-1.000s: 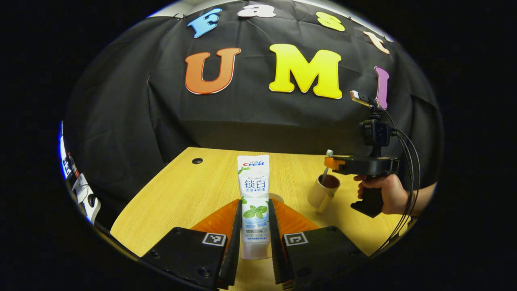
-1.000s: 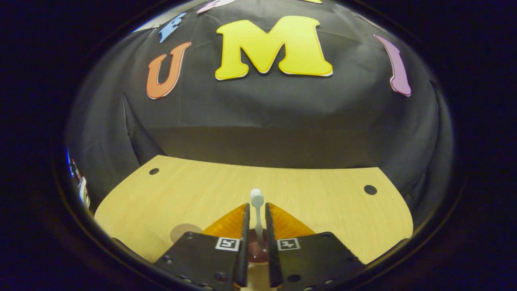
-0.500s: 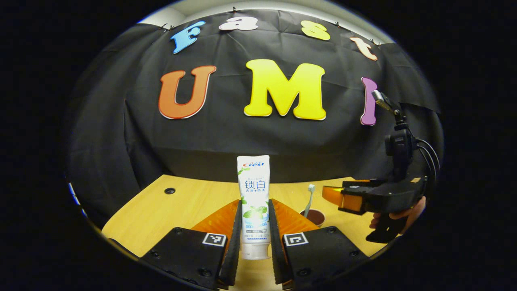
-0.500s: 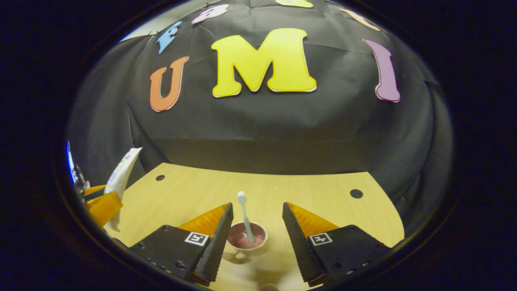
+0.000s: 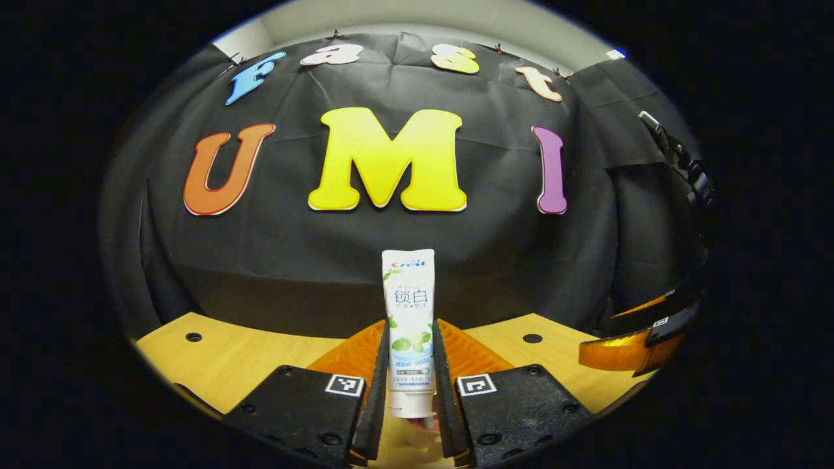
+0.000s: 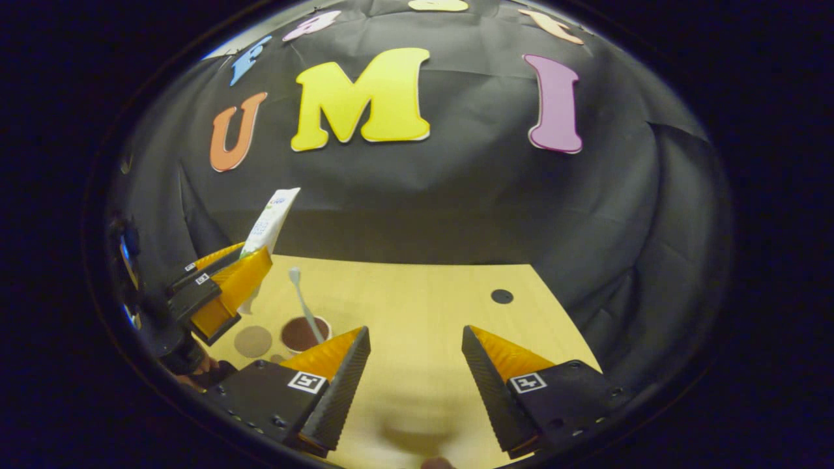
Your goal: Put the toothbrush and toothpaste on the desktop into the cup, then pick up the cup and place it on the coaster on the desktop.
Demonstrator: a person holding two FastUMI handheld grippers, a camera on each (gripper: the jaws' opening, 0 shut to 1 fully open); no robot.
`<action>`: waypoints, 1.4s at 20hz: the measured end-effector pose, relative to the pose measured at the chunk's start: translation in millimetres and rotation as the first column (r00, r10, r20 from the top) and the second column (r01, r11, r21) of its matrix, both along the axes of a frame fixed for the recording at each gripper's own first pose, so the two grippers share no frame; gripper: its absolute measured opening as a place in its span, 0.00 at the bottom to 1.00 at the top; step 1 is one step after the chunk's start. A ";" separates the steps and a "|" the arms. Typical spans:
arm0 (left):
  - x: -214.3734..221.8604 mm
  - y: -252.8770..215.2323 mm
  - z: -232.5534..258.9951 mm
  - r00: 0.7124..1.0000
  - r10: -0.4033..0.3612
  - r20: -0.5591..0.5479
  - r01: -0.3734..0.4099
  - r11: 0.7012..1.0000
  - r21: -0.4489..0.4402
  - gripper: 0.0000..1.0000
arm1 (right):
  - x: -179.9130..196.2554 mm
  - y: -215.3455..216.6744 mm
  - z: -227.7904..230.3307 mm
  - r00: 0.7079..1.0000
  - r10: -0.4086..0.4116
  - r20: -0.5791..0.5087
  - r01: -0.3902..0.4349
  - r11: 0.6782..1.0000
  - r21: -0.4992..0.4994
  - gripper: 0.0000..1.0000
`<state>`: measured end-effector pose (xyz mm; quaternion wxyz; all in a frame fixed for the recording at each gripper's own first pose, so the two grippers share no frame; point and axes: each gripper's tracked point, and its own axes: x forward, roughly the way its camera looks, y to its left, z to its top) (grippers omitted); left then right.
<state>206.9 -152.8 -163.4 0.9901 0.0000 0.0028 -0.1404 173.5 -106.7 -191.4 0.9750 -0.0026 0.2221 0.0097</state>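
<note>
Between the left tool's [image 5: 405, 397] clamping fingers, the toothpaste [image 5: 408, 326] stands upright, cap down; the right tool [image 6: 414, 378] gapes empty.

The desk [image 6: 417, 293] was pale wood-grain laminate, smooth with a soft sheen. The tube [image 5: 409, 326] looked like glossy white plastic with printed artwork. The toothbrush [image 6: 303, 303] seemed matt pale plastic. The cup [image 6: 303, 334] had a dull brownish inside. The coaster [image 6: 253, 341] looked matt and flat.
</note>
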 end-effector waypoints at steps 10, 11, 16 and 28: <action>18.0 -10.3 -61.7 0.999 0.043 0.016 -0.043 0.998 0.035 0.38 | -22.8 -14.4 -50.6 0.995 -0.038 -0.095 0.041 0.999 0.020 0.92; 18.5 -9.6 -65.3 0.999 0.043 0.017 -0.044 0.998 0.035 0.38 | -22.4 -14.1 -50.2 0.995 -0.036 -0.094 0.038 0.999 0.019 0.92; 12.7 -15.6 -79.0 1.000 0.030 0.003 -0.030 0.999 0.034 0.40 | -20.6 -15.1 -49.2 0.995 -0.039 -0.092 0.041 0.999 0.019 0.95; -27.4 -3.9 -65.0 0.999 -0.003 -0.037 0.003 1.000 0.010 0.80 | -25.9 18.1 -39.6 0.995 -0.021 -0.094 0.025 0.999 0.040 0.95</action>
